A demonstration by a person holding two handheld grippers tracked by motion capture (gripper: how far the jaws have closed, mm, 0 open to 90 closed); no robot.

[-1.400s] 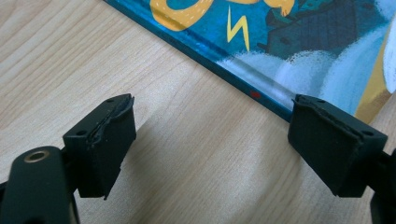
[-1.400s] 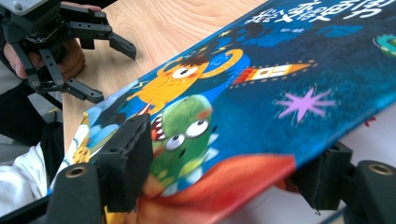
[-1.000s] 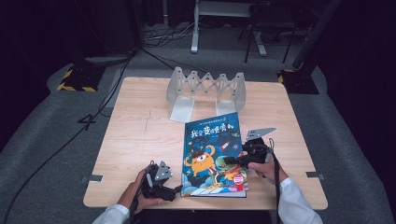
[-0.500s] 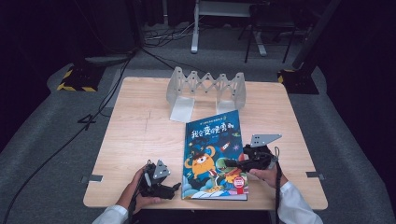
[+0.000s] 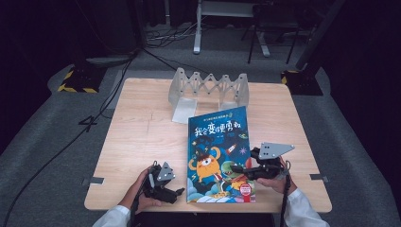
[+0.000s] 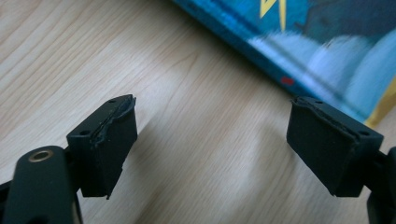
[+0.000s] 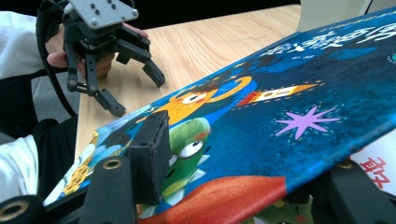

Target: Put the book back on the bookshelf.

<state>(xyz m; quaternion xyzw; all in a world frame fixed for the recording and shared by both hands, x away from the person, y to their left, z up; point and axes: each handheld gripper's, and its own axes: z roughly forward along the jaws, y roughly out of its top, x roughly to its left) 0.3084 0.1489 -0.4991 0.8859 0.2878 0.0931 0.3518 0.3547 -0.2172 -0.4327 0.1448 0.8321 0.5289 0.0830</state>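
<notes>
Blue picture book [image 5: 219, 156] lies lower centre of the high view on the table [image 5: 142, 132]; my right gripper [image 5: 236, 169] has just been closing, one jaw above and one below its lifted cover; my left gripper [image 5: 177, 194] gapes empty, lower left.

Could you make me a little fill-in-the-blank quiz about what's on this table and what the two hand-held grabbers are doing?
1. The right gripper has lifted the cover of the picture ____.
2. The left gripper rests with its jaws ____ and nothing between them.
3. The grey folding rack stands at the ____ edge of the wooden table.

Missing words: book; open; far
</notes>
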